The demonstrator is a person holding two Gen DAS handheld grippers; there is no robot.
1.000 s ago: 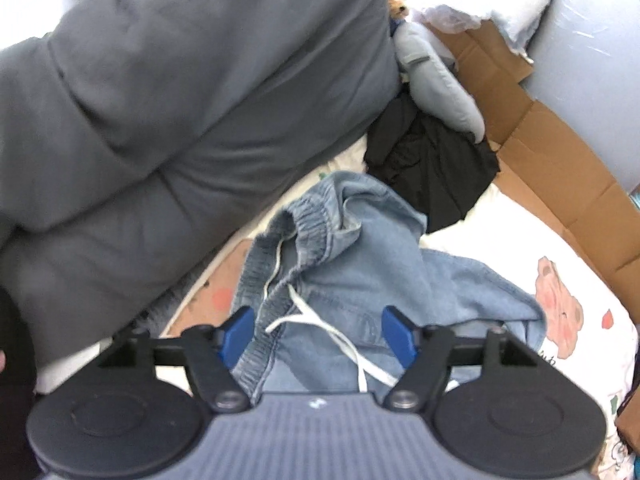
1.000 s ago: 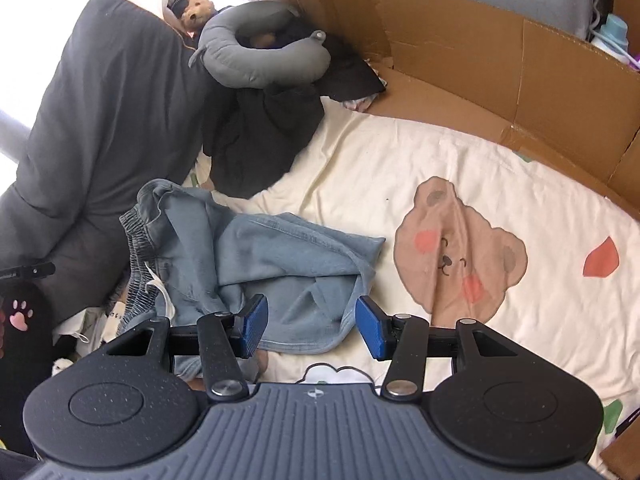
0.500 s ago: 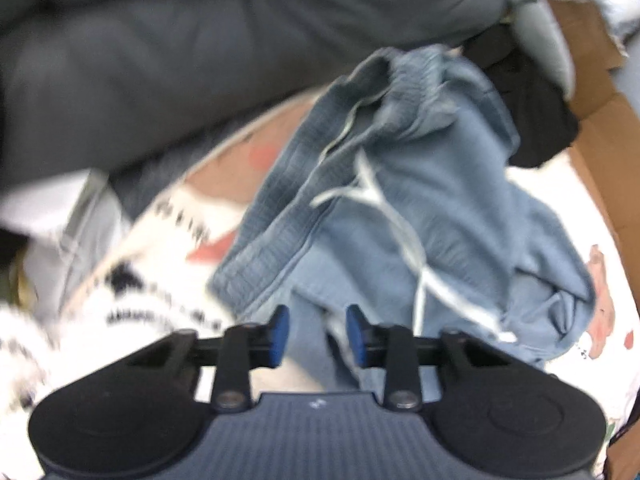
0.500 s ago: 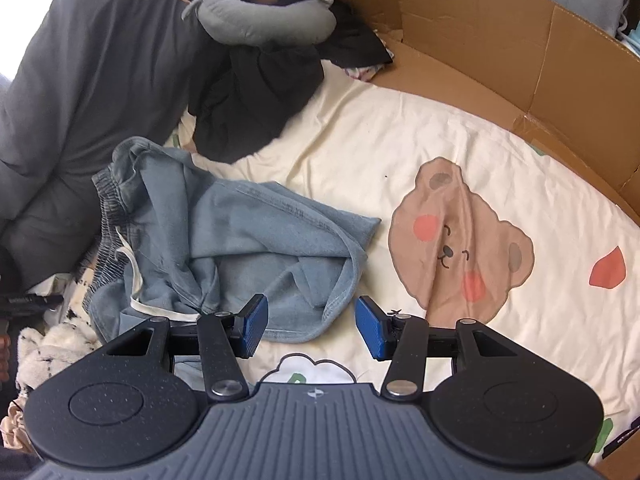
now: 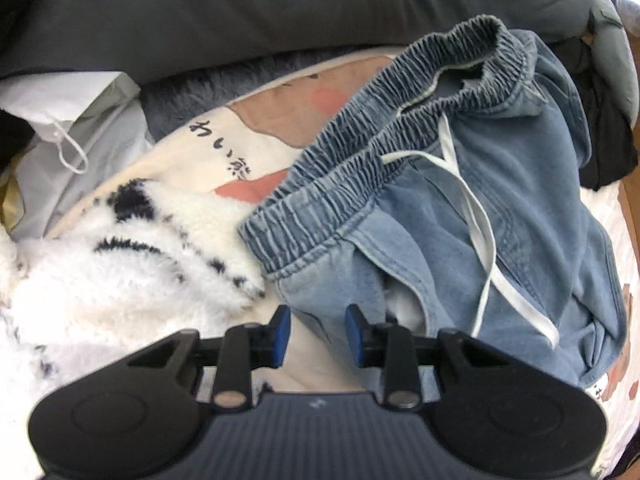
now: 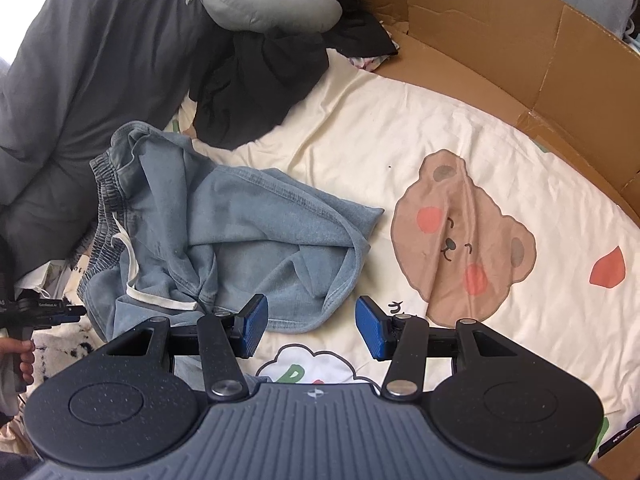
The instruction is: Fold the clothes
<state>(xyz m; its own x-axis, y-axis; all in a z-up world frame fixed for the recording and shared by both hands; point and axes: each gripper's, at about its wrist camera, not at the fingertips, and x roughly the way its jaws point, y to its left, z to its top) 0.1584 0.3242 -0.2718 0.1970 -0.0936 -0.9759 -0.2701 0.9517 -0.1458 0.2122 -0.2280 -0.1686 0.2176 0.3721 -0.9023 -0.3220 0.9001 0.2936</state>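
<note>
The left gripper [image 5: 316, 334] has its blue pads parted with a narrow gap, the waistband-side edge of the denim shorts [image 5: 460, 216] lying just ahead between them, not clenched. The right gripper [image 6: 308, 328] is spread wide and empty, the shorts' crumpled hem just ahead on the bear-print sheet [image 6: 440, 128].

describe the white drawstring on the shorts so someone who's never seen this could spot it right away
Start at the cream bedsheet with the cartoon bear, and find the crumpled blue denim shorts lying beside the dark grey duvet. From their gathered elastic waistband a flat white drawstring trails loose down the front. It is the only thin white ribbon on blue cloth; the fluffy white blanket nearby is furry and black-flecked.
</note>
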